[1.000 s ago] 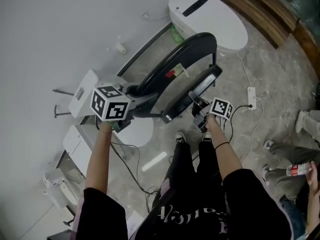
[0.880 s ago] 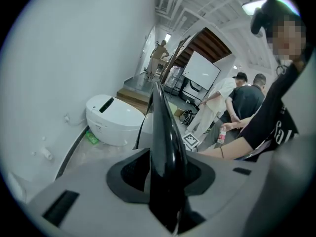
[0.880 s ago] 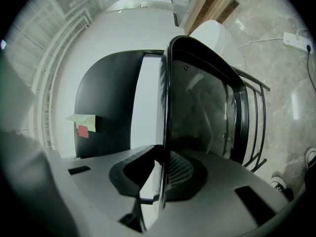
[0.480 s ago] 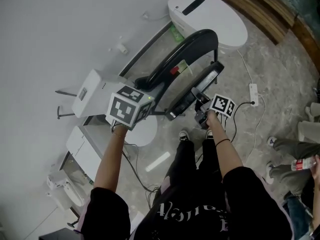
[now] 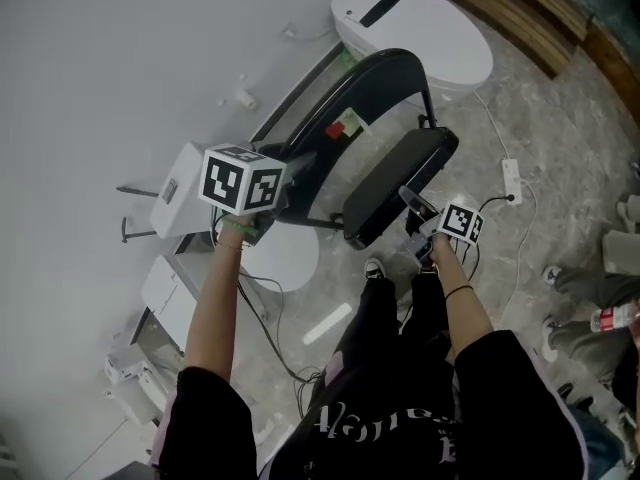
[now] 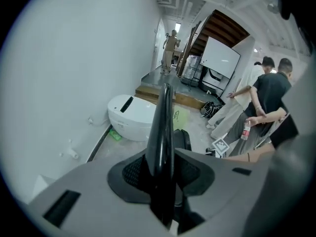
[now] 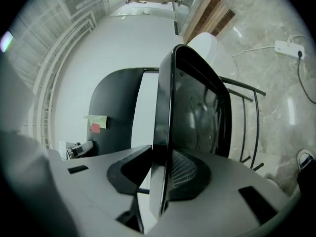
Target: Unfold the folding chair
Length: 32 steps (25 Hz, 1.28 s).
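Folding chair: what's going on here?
A person with a tool in each hand is unfolding a black folding chair beside a white wall. The left tool is clamped on the edge of the backrest. The right tool is on the front edge of the seat, and its jaws have just been opening with that edge between them. The seat stands angled away from the backrest, not yet level.

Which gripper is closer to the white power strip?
Right. The right gripper, its jaws just opened further around the chair seat, is near the power strip; the left gripper clamps the backrest frame, farther away.
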Tool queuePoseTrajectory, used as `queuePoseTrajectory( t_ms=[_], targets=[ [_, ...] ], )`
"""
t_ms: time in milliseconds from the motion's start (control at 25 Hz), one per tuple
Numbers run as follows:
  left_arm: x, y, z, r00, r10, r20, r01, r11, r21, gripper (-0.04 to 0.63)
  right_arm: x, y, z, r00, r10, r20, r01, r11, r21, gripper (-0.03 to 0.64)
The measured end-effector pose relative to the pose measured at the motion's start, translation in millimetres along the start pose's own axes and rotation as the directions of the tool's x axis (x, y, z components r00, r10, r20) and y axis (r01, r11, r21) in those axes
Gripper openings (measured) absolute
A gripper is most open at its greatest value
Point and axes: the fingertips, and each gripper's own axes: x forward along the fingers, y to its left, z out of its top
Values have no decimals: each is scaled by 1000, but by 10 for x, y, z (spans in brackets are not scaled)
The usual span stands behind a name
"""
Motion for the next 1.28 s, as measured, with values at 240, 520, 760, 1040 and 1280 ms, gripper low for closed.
queuePoseTrajectory(
  t_ms=[240,520,760,1040,1280],
  targets=[
    [217,-40,-189,995,-93,-27,92,995,-39,107,-720,-619,-117,996,-84,-9,85,995,52,123],
    [372,89,-147,993,-119,-7,119,991,-57,107,-1140,-981,-132,993,-121,-8,121,991,56,141],
    [533,141,-204,975,-222,-6,221,973,-59,98,-1532,-1448,-232,936,-349,33,346,935,71,191],
    [713,281,-356,940,-337,46,340,937,-76,83,-1793,-1880,-354,886,-432,166,420,901,104,193],
    [820,378,-466,920,-389,54,392,915,-93,80,-1967,-2131,-401,873,-432,227,414,902,126,193]
  ],
)
